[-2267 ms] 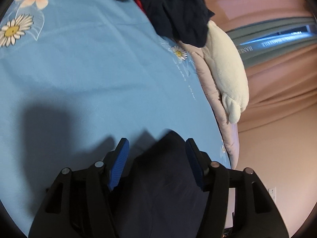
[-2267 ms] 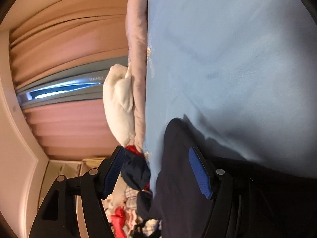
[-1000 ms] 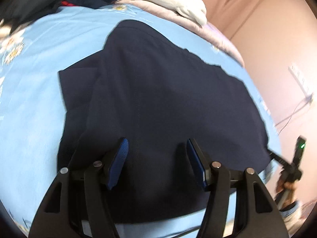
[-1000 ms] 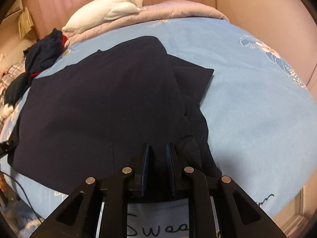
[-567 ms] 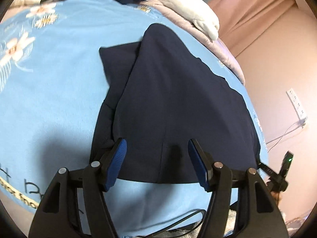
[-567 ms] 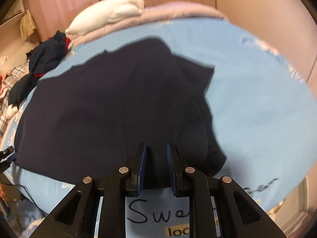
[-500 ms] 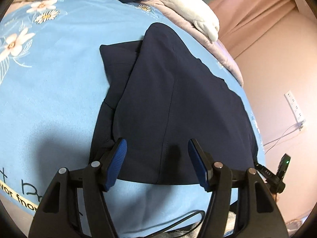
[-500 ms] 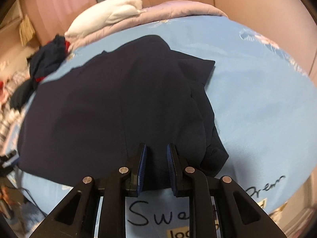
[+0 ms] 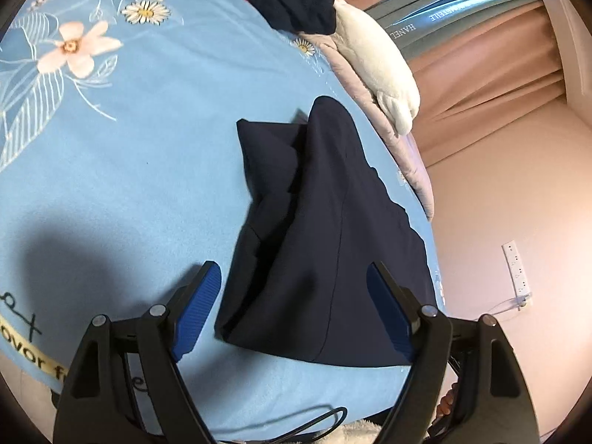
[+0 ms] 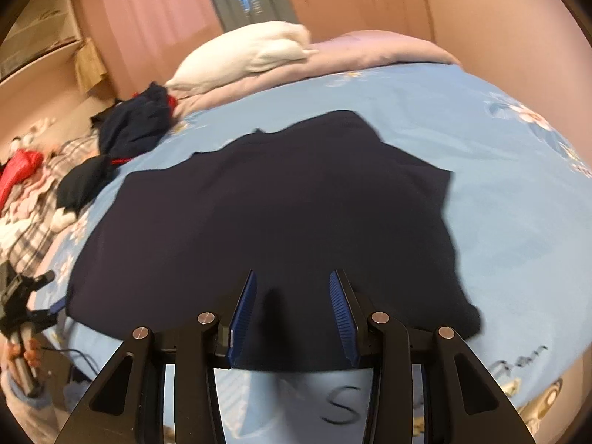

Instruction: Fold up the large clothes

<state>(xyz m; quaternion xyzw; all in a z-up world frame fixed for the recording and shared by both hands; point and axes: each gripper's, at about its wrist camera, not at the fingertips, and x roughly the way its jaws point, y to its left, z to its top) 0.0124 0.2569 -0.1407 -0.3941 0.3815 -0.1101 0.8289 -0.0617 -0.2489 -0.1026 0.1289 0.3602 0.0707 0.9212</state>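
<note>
Blue floral bedsheet [image 9: 148, 155] under a navy garment [image 9: 325, 229], left gripper [image 9: 294, 277] and right gripper [image 10: 292, 277] both opening, nothing pinched.

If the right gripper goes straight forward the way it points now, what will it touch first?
Most likely the dark navy garment spread on the blue bedsheet. The right gripper, its jaws opening, points down at it; depth is unclear.

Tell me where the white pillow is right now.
The white pillow lies at the bed's far end in the right wrist view, on the pink quilt, beyond the dark garment.
</note>
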